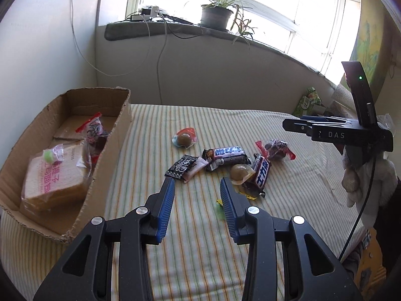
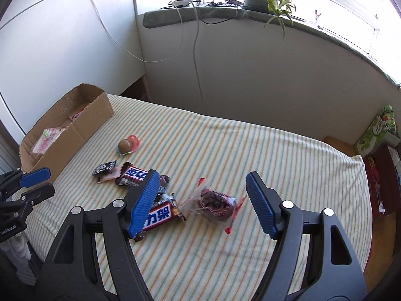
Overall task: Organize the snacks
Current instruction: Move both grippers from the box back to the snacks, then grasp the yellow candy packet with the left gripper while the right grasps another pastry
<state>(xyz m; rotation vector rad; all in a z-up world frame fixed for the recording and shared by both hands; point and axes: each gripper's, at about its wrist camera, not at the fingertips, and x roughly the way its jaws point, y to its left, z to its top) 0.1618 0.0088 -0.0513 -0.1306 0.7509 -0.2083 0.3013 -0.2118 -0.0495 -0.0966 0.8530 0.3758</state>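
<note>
My left gripper point(image 1: 197, 180) is open over the striped cloth point(image 1: 200, 250), with nothing between its fingers. Just beyond it lie a black patterned packet point(image 1: 184, 166), two chocolate bars point(image 1: 226, 154) point(image 1: 262, 173) and a round jelly cup point(image 1: 240, 171); another jelly cup point(image 1: 185, 138) lies farther back. My right gripper point(image 2: 202, 175) is open and hovers above a clear red-trimmed packet of dark snacks point(image 2: 215, 204), not touching it. Its left finger hides part of a chocolate bar point(image 2: 160, 217). The cardboard box point(image 1: 110, 150) at left holds a bread pack point(image 1: 55, 178) and a red-trimmed packet point(image 1: 94, 130).
A small green-yellow wrapper point(image 1: 219, 208) lies by my left gripper's right finger. A hand in a white glove point(image 1: 356, 183) holds the right gripper. A wall and a sill with a potted plant point(image 1: 216, 12) and cables stand behind. Green cartons point(image 2: 376, 133) sit at the right.
</note>
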